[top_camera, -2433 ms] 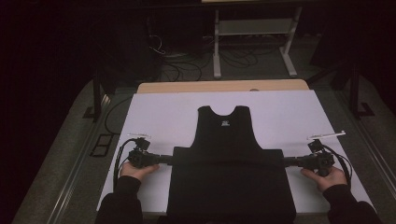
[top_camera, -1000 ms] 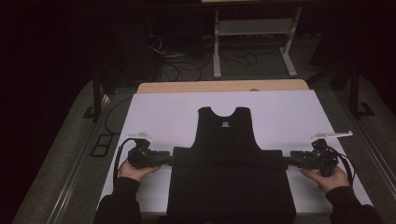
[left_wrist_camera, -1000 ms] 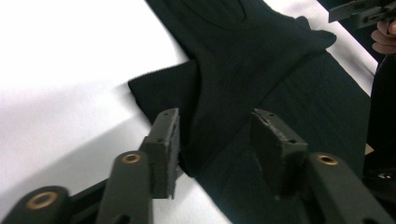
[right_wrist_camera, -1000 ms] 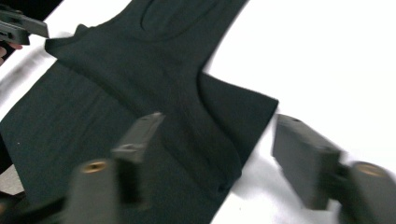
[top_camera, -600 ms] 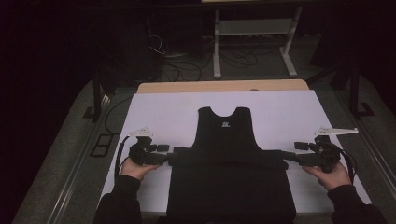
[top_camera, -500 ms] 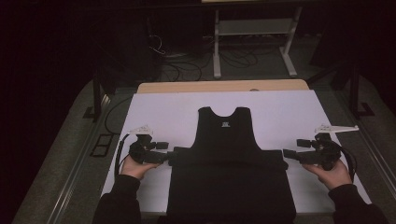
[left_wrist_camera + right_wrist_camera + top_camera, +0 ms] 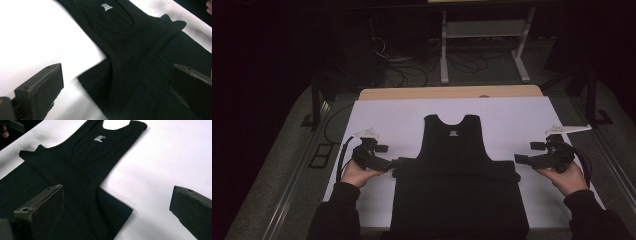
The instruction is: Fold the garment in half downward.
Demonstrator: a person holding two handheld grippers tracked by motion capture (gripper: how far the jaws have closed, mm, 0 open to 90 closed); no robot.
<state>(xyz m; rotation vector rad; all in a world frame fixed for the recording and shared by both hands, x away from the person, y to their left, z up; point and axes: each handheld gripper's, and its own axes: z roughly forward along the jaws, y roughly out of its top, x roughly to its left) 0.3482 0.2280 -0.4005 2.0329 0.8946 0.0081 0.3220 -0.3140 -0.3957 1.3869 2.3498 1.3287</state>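
Note:
A black tank top (image 7: 455, 150) lies flat on the white table cover (image 7: 392, 120), neck away from me, with a fold ridge across its middle. My left gripper (image 7: 387, 163) hovers just off the fold's left corner, and my right gripper (image 7: 518, 159) just off the right corner. Both have just been opening and stand open, pressing on nothing. In the left gripper view the left gripper (image 7: 116, 72) looks over the tank top (image 7: 140, 57). In the right gripper view the right gripper (image 7: 117, 192) frames the tank top's (image 7: 82, 162) corner.
The wooden table edge (image 7: 447, 92) shows past the white cover. Behind it on the floor stand a metal frame (image 7: 482, 35) and loose cables (image 7: 412, 65). Bare white cover lies left and right of the garment.
Both grippers have opened and let go of the fold's corners. They have lifted and drawn slightly outward, leaving the tank top lying on the table.

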